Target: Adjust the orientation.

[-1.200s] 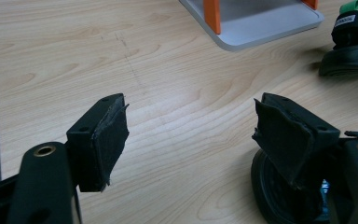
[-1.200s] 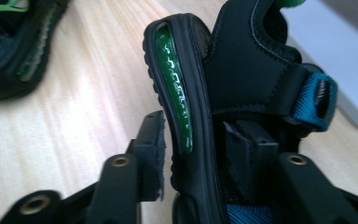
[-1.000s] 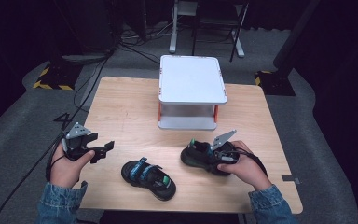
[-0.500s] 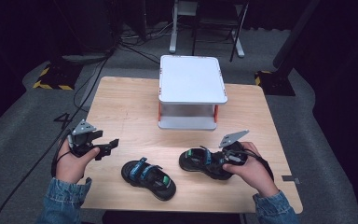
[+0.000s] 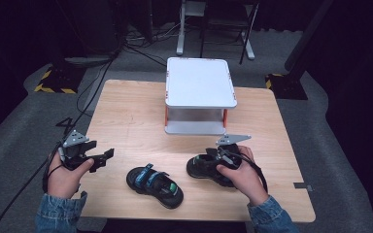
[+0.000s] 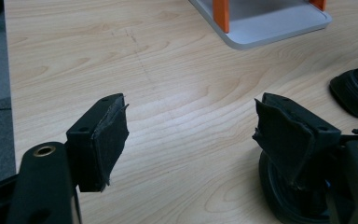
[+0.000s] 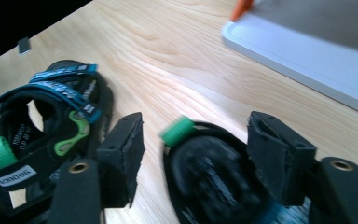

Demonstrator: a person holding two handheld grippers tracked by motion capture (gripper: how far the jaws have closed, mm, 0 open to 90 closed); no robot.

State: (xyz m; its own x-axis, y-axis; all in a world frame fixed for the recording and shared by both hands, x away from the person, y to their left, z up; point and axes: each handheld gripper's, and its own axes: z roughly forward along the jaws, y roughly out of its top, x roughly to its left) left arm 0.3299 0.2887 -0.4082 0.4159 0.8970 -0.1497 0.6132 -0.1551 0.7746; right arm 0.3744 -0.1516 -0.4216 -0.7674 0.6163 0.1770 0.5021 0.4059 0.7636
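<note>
Two black sandals with blue straps lie near the table's front edge. The left sandal [image 5: 154, 180] [image 7: 51, 121] lies loose. My right gripper [image 5: 211, 159] [image 7: 196, 149] is at the right sandal [image 5: 201, 167] [image 7: 209, 182]. Its jaws have just been opening and stand open, with the sandal's green-tabbed end between them and the pads not pressing on it. My left gripper [image 5: 104, 159] [image 6: 191, 116] hovers open over bare wood at the front left, nothing between its pads. The left sandal [image 6: 284, 196] lies just behind its right jaw.
A white two-tier stand [image 5: 200, 94] [image 6: 261, 28] [image 7: 307, 51] with orange posts sits at the table's far middle. Bare wood [image 5: 126, 116] lies between it and the sandals. Cables and black-and-yellow floor markings [image 5: 53, 80] lie beyond the table's left corner.
My right hand has shifted a little over the right sandal, which stays on the table. The left hand has barely moved.
</note>
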